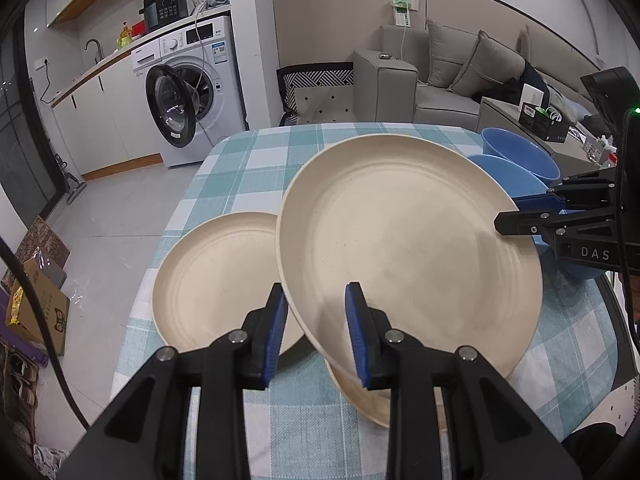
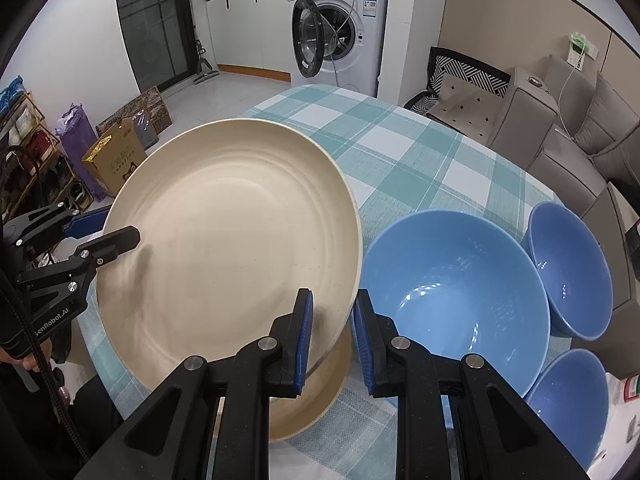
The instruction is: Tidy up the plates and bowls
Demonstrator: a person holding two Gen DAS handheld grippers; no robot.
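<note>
Your left gripper (image 1: 316,320) is pinching the near-left rim of the raised cream plate (image 1: 408,236), which is hanging tilted above the checked table (image 1: 240,168). Left of it, a second cream plate (image 1: 216,276) is lying flat near the table's left edge, and a third plate (image 2: 316,396) is sitting underneath the raised one. Your right gripper (image 2: 332,336) is clamping the opposite rim, with the large blue bowl (image 2: 452,292) just beside its outer finger. Two thin rim grips are carrying everything: if either hand is drifting apart or twisting, the plate could be slipping free and dropping. Swinging right risks knocking the bowl toward the two smaller blue bowls (image 2: 568,268).
</note>
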